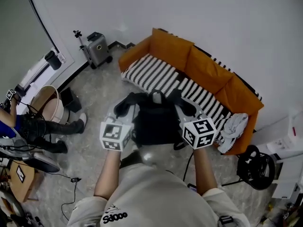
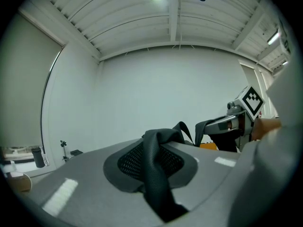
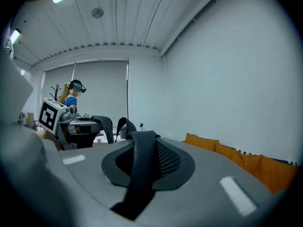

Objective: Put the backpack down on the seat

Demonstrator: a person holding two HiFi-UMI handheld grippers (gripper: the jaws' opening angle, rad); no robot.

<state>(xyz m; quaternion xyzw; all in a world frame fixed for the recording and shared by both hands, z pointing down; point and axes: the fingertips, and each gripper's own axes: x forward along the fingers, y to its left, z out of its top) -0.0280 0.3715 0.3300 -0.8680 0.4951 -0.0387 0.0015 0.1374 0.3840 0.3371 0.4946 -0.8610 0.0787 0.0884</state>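
Both the left tool (image 1: 122,109) and the right tool (image 1: 187,109) pinch a backpack (image 1: 156,125) strap (image 2: 154,171); they should lower evenly onto the striped seat (image 1: 158,74), upper centre.

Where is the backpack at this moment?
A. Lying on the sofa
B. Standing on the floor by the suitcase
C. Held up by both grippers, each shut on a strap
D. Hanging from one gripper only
C: the left gripper and the right gripper each clamp a strap, and the backpack hangs between them in front of the person, not yet on the sofa.
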